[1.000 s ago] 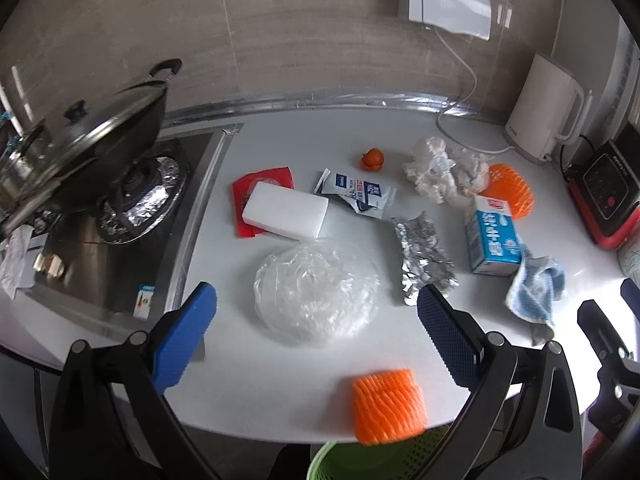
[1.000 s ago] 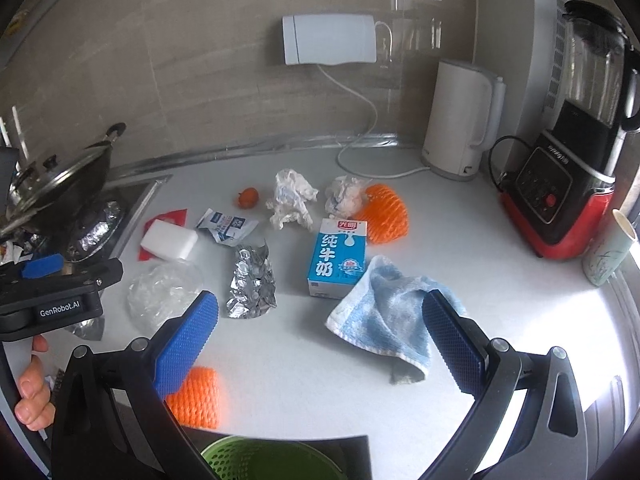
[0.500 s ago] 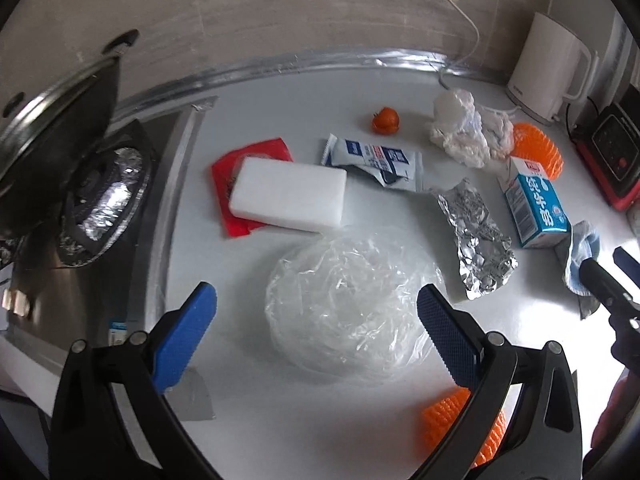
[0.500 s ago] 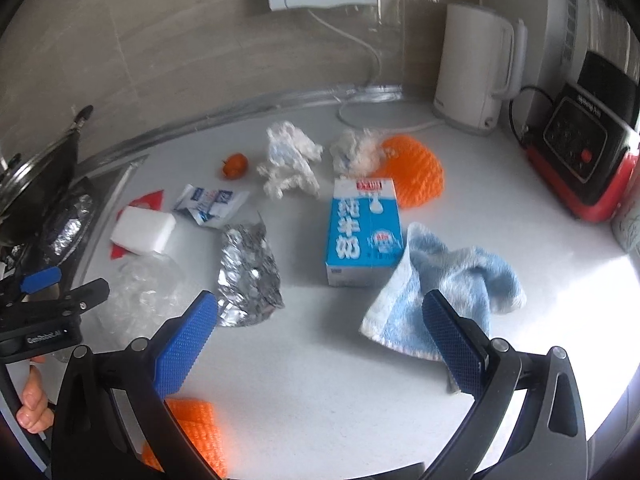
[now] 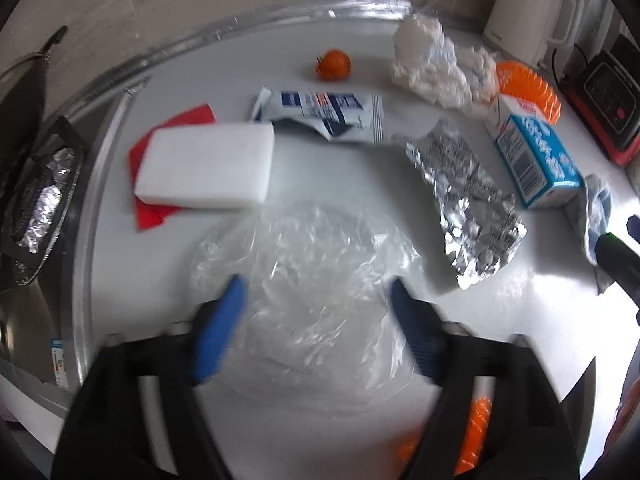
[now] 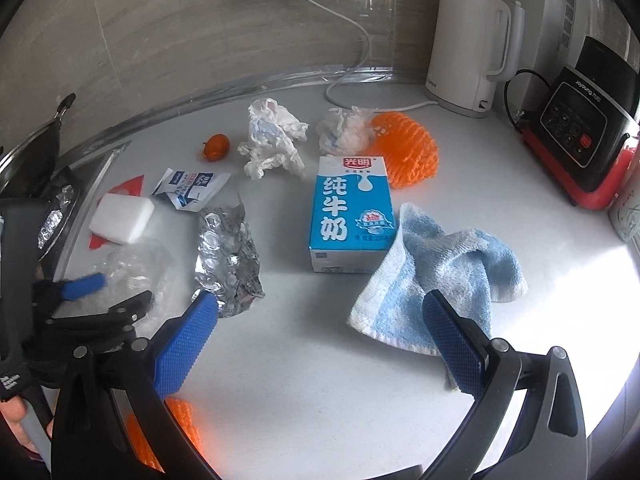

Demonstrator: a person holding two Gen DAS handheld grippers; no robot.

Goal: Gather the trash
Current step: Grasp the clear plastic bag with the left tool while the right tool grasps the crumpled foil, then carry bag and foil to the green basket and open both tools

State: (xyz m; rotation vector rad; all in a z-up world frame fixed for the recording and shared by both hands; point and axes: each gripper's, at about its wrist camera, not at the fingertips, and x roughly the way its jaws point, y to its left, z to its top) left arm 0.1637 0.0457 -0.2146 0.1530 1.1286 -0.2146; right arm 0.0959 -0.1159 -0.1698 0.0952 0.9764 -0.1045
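A crumpled sheet of clear plastic wrap (image 5: 312,248) lies on the white counter. My left gripper (image 5: 316,284) points down at it, its jaws closing with the wrap between the blue pads, which are blurred and do not visibly press on it. In the right wrist view the left gripper (image 6: 116,292) sits over the wrap (image 6: 132,260). My right gripper (image 6: 319,304) hangs open over bare counter, between crushed foil (image 6: 228,256) and a blue towel (image 6: 440,268). A blue milk carton (image 6: 350,216) lies beyond it.
More litter lies behind: a white foam block (image 5: 208,168) on a red wrapper (image 5: 152,212), a torn packet (image 5: 324,114), tissues (image 6: 272,140), orange netting (image 6: 404,152), a small orange fruit (image 6: 216,146). Stove (image 5: 36,192) at left; kettle (image 6: 464,48) and red appliance (image 6: 588,132) at right.
My left gripper has dropped toward the plastic wrap and its jaws have narrowed around it. The right gripper has sunk closer to the counter, mostly in the earlier half second.
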